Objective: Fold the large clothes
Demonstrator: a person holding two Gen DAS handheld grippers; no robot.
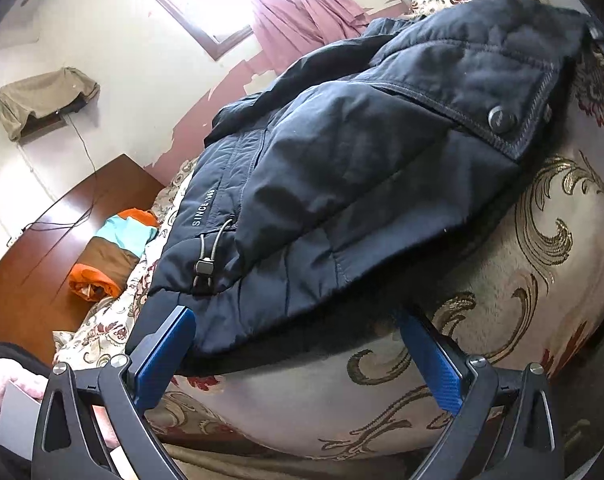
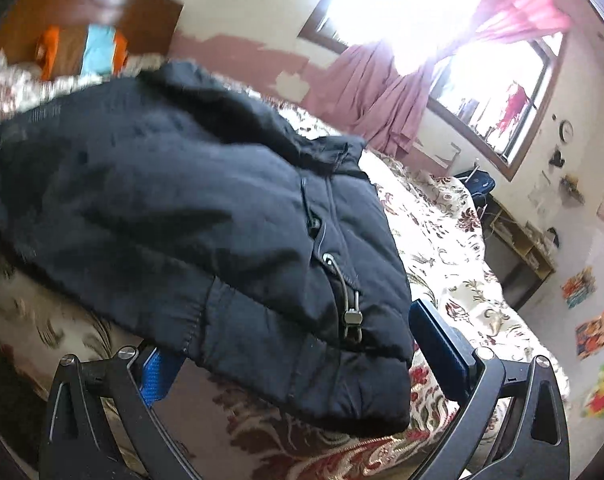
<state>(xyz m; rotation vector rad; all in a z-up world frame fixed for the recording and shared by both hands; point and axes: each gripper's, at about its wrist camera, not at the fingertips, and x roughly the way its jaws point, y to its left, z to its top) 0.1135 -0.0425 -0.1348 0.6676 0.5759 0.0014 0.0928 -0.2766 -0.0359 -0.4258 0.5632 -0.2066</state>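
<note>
jacket point(image 1: 342, 168) folded on bedspread point(image 1: 542, 248), hem at bed's near edge | left gripper point(image 1: 298, 344) fingers spread, straddling hem | right gripper point(image 2: 294, 344) spread around hem corner | bare bedspread right

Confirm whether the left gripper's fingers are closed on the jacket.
No. The left gripper has its fingers spread wide apart, with the hem of the dark jacket lying loose between them on the bedspread.

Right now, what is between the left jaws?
The dark jacket's hem, lying on the floral blanket. The left wrist view shows the left gripper open around it.
</note>
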